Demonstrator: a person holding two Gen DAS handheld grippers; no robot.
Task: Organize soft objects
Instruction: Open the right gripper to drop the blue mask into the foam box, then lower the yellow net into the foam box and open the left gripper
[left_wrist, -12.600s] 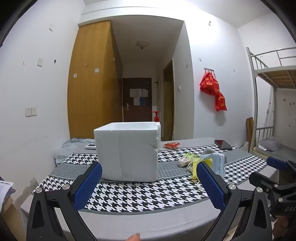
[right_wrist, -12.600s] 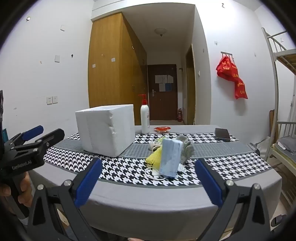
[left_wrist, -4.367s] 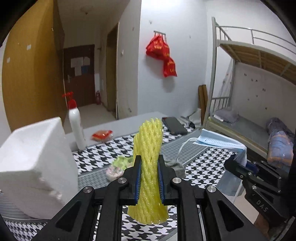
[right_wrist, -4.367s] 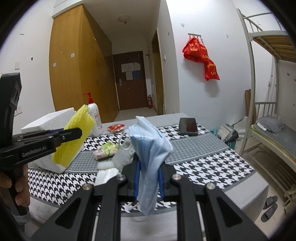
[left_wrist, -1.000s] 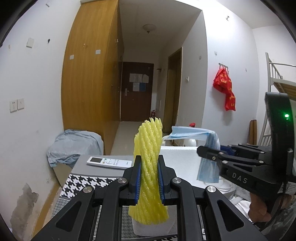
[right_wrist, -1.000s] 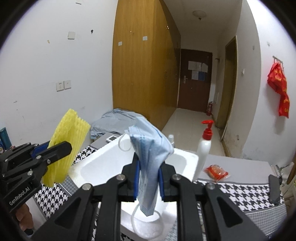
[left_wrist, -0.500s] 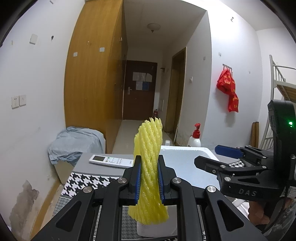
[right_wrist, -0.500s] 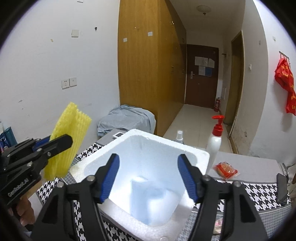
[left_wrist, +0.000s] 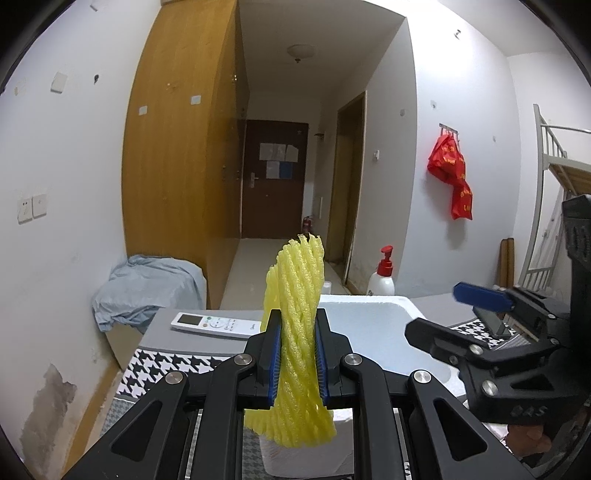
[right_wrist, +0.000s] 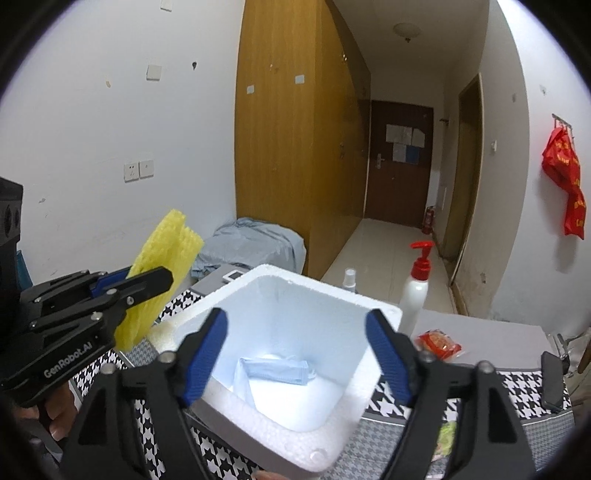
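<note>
Inside foam box (right_wrist: 369, 373): mask (right_wrist: 275, 369) dropped | right gripper (right_wrist: 295, 354) just opened

A houndstooth-clothed table (right_wrist: 517, 391) bears a foam box (right_wrist: 376, 314), pump bottle (right_wrist: 415, 291), and remote (left_wrist: 216, 325).

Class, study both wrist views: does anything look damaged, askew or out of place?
The foam box has a chipped, crumbly near-left rim. The face mask lies crumpled inside it. The yellow foam net is outside the box, clamped in the left gripper. Nothing is spilled.
</note>
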